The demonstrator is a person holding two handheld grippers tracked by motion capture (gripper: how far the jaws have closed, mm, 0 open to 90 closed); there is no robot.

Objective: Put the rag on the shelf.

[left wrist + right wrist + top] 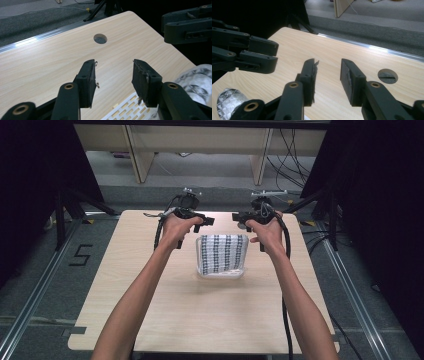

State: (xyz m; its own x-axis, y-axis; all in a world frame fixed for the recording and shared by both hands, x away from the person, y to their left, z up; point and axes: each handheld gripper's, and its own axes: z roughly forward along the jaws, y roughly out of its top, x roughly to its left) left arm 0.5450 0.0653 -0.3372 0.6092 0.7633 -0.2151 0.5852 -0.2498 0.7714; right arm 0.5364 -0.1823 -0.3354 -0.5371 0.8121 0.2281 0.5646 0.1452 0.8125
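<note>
High view showed a folded cloth [223, 254], white with dark checked bands, lying in a shallow white basket [221, 273] near the middle of the table [150, 285]. The cloth covered most of the basket, and its near edge left a strip of the basket's rim exposed. In the left gripper view, the basket's slotted white wall [127, 110] appeared just below the jaws, with the patterned cloth [197, 80] bunched at the right edge.

The left gripper [205, 222] hung just beyond the cloth's far left corner, the right gripper [241, 221] just beyond its far right corner. Both pointed inward toward each other. Each gripper's own view showed its jaws standing partly apart with bare tabletop between the pads; neither held anything, and the cloth lay free of both.

The table was pale wood grain with rounded corners and a round cable hole [100, 38] near its far edge. It stood on grey carpet between metal floor rails [30, 305]. Black curtains flanked the area, and a pale wooden bench [200, 145] stood behind.
</note>
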